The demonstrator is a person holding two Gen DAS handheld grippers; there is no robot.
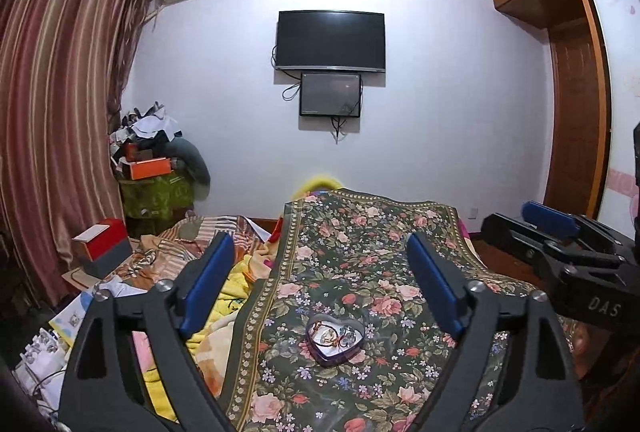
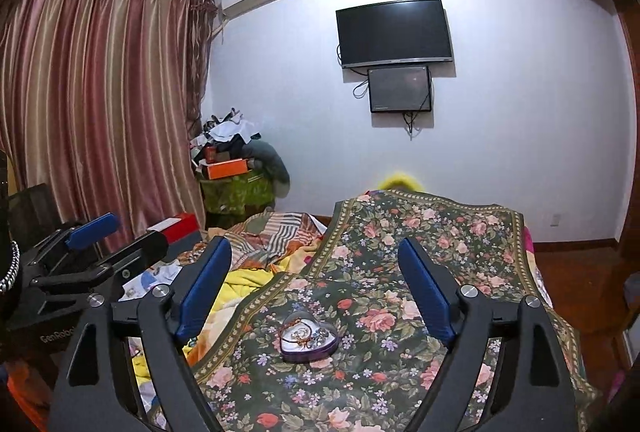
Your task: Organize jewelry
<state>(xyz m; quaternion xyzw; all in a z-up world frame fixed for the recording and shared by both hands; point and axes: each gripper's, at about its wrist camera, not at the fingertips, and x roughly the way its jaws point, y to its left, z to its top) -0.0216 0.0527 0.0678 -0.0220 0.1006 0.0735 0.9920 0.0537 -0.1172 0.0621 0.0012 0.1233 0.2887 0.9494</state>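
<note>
A purple heart-shaped tin (image 1: 335,343) sits open on the floral cloth (image 1: 360,252), holding a tangle of jewelry (image 1: 334,336) with a reddish cord. It also shows in the right wrist view (image 2: 309,340) with the jewelry (image 2: 303,334) inside. My left gripper (image 1: 320,272) is open and empty, held above and behind the tin. My right gripper (image 2: 314,272) is open and empty, also above the tin. The right gripper shows at the right edge of the left wrist view (image 1: 556,232). The left gripper shows at the left of the right wrist view (image 2: 92,236).
The floral cloth (image 2: 420,244) covers a bed with rumpled striped and yellow bedding (image 1: 224,264) to its left. A red and grey box (image 1: 102,246) stands left. A cluttered pile (image 1: 156,159) sits by the curtain (image 1: 56,111). A TV (image 1: 331,39) hangs on the wall.
</note>
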